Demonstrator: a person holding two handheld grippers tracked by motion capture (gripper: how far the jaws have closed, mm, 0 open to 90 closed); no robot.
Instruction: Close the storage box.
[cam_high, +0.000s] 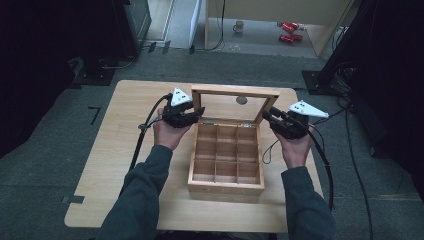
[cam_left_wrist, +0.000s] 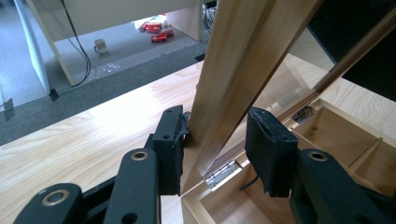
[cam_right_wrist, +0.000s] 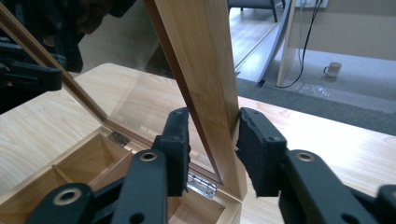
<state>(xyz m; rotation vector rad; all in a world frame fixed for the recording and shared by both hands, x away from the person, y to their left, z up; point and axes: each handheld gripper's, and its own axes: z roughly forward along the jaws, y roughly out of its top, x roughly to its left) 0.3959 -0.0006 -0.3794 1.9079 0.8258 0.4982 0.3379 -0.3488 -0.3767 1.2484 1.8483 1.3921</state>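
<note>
Wooden box sits near the middle of the light wood table, its glass-paned lid standing open and upright at the far edge, hinged along the back, w/ a grid of empty compartments showing inside. I hold a gripper in each hand, one at each side of the lid frame. My left gripper straddles the lid's left side rail low down, just above the hinge: in the left gripper view the outer pad lies against the wood, the inner pad stands clear of it on the glass side, so jaws partly open, no firm clamp. My right gripper brackets the right side rail near its base; in the right gripper view both pads sit right by the wood, approx touching, tho I can't tell if they press. Beyond the table, a mug and red items lie on the floor
</note>
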